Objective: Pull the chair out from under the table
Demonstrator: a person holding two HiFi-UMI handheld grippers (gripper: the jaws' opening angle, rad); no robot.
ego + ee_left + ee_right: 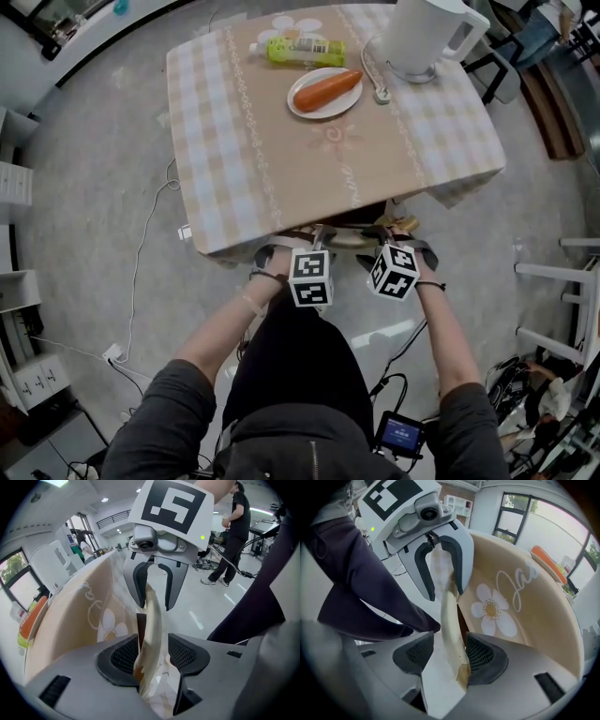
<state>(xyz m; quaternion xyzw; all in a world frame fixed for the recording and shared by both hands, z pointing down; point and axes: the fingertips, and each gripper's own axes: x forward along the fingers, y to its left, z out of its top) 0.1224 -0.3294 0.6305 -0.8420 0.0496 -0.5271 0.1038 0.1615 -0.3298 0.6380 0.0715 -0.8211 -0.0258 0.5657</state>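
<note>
Left gripper point(157, 654) and right gripper point(450, 656) both sit spread wide astride the cream curved chair back point(153, 613), unclamped, at the beige checked-cloth table's point(225, 159) near edge.

tablecloth point(234, 141): beige-and-white check, white flower print. carrot point(327, 90): orange. plate point(305, 110): white. far kettle point(427, 33): white. bottle point(305, 50): yellow-green. chair back point(152, 620): cream.

The cloth-covered table point(234, 159) bears a white kettle point(427, 33), a green bottle point(302, 50) and a plate point(330, 109).

Grey speckled floor point(103, 169), white shelving point(17, 183) at left, large windows point(534, 517), ceiling lights point(104, 500)
</note>
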